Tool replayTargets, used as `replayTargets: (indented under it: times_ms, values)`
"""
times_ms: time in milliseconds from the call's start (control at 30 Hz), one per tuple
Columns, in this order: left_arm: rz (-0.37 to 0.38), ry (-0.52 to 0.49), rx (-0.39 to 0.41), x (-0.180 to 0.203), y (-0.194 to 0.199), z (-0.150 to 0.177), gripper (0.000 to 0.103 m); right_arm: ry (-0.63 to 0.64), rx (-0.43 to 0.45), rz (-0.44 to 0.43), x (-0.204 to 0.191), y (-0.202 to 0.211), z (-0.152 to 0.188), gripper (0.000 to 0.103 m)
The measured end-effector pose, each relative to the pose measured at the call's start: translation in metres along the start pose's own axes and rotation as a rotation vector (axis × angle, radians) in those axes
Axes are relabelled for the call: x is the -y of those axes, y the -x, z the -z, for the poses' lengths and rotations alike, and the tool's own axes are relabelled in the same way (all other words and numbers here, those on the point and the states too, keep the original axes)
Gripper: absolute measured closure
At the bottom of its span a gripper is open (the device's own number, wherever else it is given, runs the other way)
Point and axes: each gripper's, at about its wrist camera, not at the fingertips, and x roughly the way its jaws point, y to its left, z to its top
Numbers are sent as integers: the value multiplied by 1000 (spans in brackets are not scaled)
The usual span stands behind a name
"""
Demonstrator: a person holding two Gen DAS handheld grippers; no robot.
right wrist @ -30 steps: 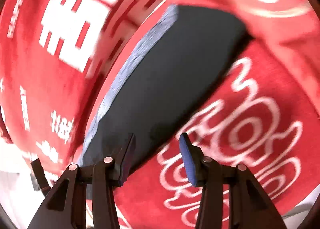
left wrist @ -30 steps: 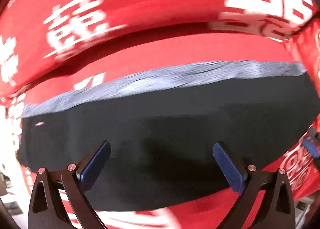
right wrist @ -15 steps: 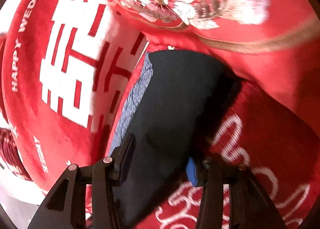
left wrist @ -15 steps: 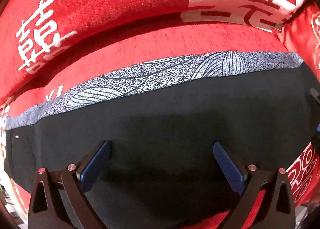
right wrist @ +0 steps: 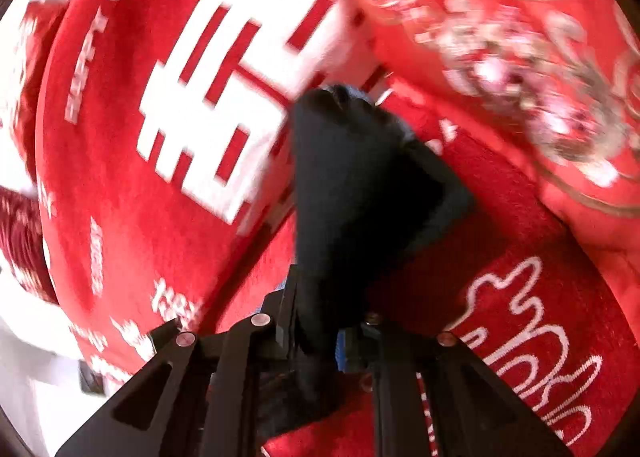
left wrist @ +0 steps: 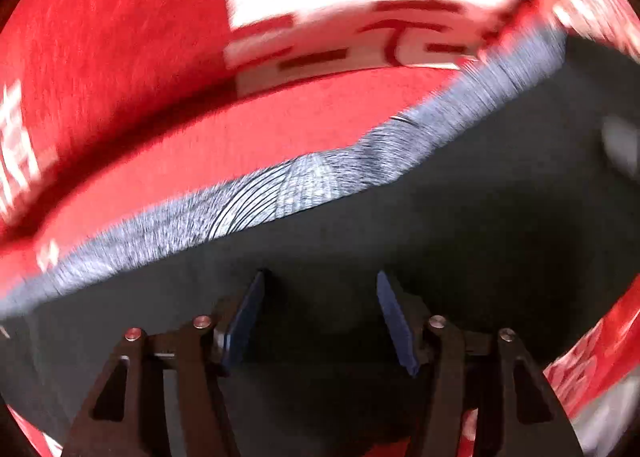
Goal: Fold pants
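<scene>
The pants (left wrist: 460, 225) are black with a grey patterned band (left wrist: 304, 185) along the far edge, lying on a red seat. My left gripper (left wrist: 320, 297) is low over the black cloth, its blue pads (left wrist: 244, 317) partly closed with a gap and nothing pinched between them. In the right wrist view the pants (right wrist: 352, 177) rise as a bunched black fold from my right gripper (right wrist: 320, 329), which is shut on the cloth and lifts it off the seat.
Red cushions with large white characters (left wrist: 352, 1) (right wrist: 224, 97) stand behind the pants. A red embroidered flower cushion (right wrist: 520, 41) lies at the right. The red seat cover with white swirl pattern (right wrist: 536, 321) spreads below.
My right gripper closed on the pants edge and raised it into a bunched fold. My left gripper's fingers came much closer together and moved in over the cloth.
</scene>
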Motion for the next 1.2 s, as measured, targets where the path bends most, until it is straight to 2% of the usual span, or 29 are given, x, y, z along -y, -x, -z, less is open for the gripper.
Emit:
replayTargets:
  times_ms: [33,67,133,200,300,367,433,567,633,667,700,733,767,800,833,867,967,1033,1100,1133,1200]
  values:
    - [20,4,-7,-3,2,0,44,37,-4,9,-11,-2,0,89]
    - [77,48,-46,-15,3,-2,44,70,-4,18,-19,-1,0,89]
    - [133,98,-83,-35,9,-4,41,138,-1,35,-40,1,3,89]
    - [124,124,-59,-57,26,2,41,207,-3,47,-62,1,7,89]
    - [90,161,-1,-102,54,22,13,341,-26,67,-105,-4,29,89]
    - [92,207,5,-137,67,35,13,440,-54,80,-135,-15,50,89]
    - [75,254,-26,-173,75,51,13,540,-95,100,-165,-32,78,89]
    - [-17,360,-79,-248,86,92,13,771,-204,185,-215,-88,152,83]
    - [-57,412,-100,-280,89,113,13,908,-272,277,-227,-130,203,76]
    - [-85,441,-120,-299,89,125,13,969,-310,332,-227,-148,225,68]
    - [-97,457,-133,-309,89,131,13,1070,-344,432,-226,-171,256,61]
    - [-104,474,-145,-320,89,138,13,1161,-337,512,-227,-180,275,61]
    - [-106,481,-149,-327,89,142,13,1262,-291,572,-230,-180,293,60]
    - [-105,482,-147,-332,92,147,13,1330,-259,582,-235,-175,306,58]
    - [-100,477,-144,-336,93,149,13,1338,-266,532,-241,-163,313,54]
    - [-91,474,-144,-338,94,151,13,1310,-285,477,-244,-153,314,46]
    - [-24,473,-145,-335,93,142,13,1102,-374,290,-243,-122,294,44]
    - [62,467,-130,-320,95,129,13,850,-416,212,-229,-111,264,44]
    - [184,443,-134,-305,90,112,13,567,-452,165,-199,-109,235,44]
    - [224,435,-147,-298,86,106,13,376,-477,135,-174,-112,216,44]
    - [257,431,-189,-286,69,96,13,132,-491,94,-139,-115,199,44]
